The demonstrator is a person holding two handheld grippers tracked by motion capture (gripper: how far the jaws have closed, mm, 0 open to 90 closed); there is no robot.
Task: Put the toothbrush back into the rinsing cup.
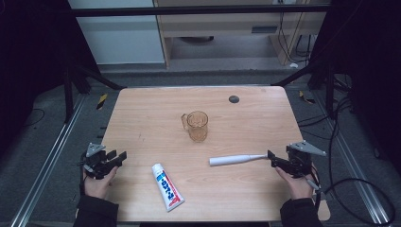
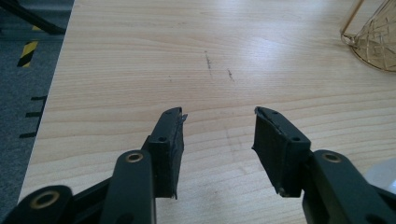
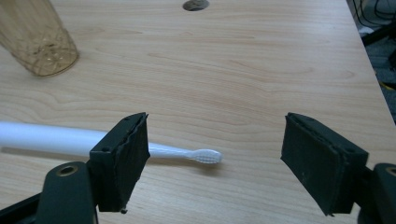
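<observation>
White toothbrush (image 3: 112,144), bristles (image 3: 207,156) facing right gripper (image 3: 215,158)

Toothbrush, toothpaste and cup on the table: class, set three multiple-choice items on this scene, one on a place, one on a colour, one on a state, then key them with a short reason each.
1. Where does the toothbrush lie?
A. inside the cup
B. on the table, just ahead of the right gripper
C. on the floor

2. What colour is the cup?
A. amber
B. blue
C. black

3. How does the right gripper stand?
A. shut on the toothbrush
B. shut on the toothpaste tube
C. open, holding nothing

Key:
1 B, it lies flat on the table, bristle end toward the right gripper.
2 A, the glass looks see-through amber.
3 C, its jaws stand wide apart with the bristles untouched between them.
</observation>
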